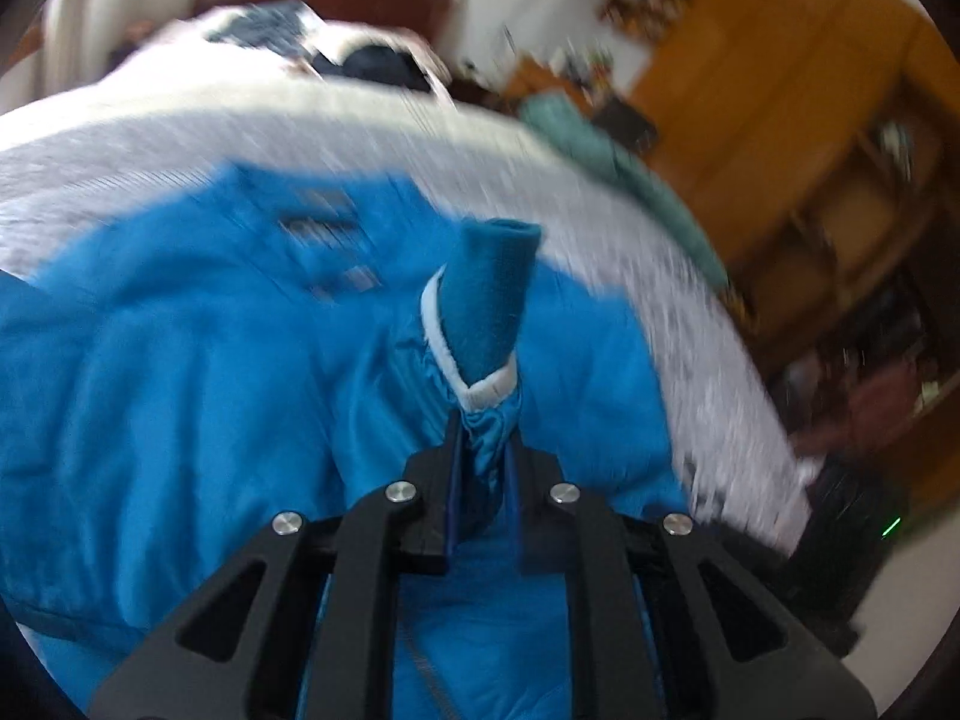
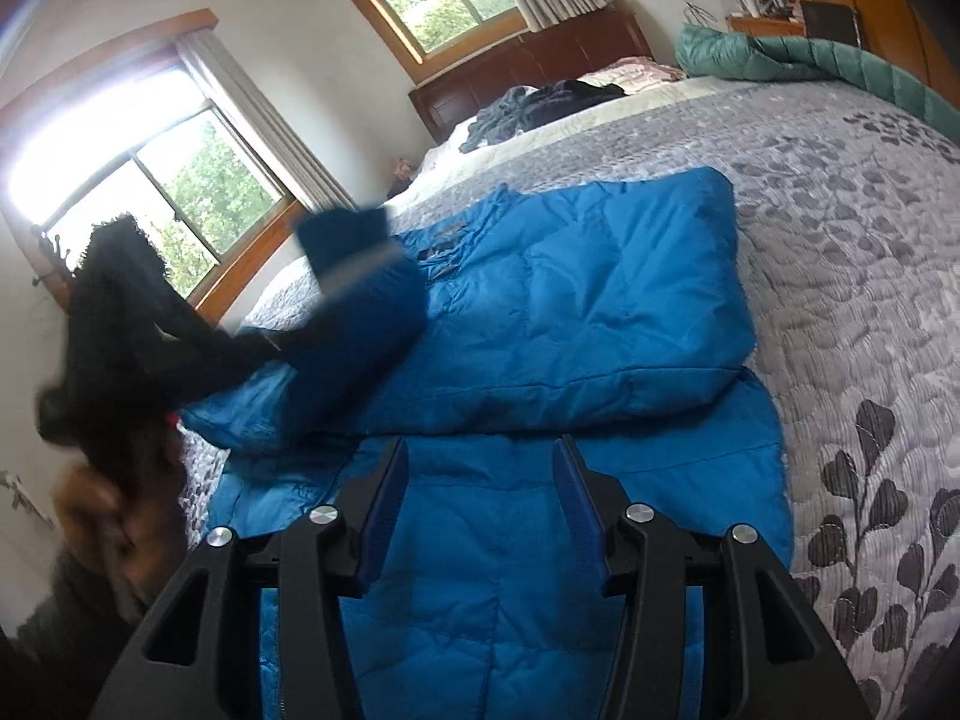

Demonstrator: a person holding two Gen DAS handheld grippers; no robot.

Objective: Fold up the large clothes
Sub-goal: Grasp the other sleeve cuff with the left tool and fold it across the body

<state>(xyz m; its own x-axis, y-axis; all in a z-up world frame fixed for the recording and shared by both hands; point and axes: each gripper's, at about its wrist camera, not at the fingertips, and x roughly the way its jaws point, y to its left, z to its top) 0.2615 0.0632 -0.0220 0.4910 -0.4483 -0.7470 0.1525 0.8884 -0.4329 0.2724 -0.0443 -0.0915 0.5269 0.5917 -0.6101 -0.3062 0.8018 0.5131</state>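
The left wrist view is smeared by motion: the grey bedspread [image 1: 420, 144] shows only streaks, its pattern lost, and the dark print on the blue jacket [image 1: 150, 372] is unreadable. The far shelves [image 1: 852, 252] on the right are a brown blur, their contents impossible to name. The pinched sleeve [image 1: 489, 438] disappears between the left tongs [image 1: 483, 456], so its lower run is hidden. In the right wrist view the raised sleeve cuff [image 2: 348, 240] is blurred, and the dark shape [image 2: 120, 324] at the left, against the window, cannot be identified. The jacket's near hem is cut off behind the right tongs [image 2: 480, 480] and the bottom edge.
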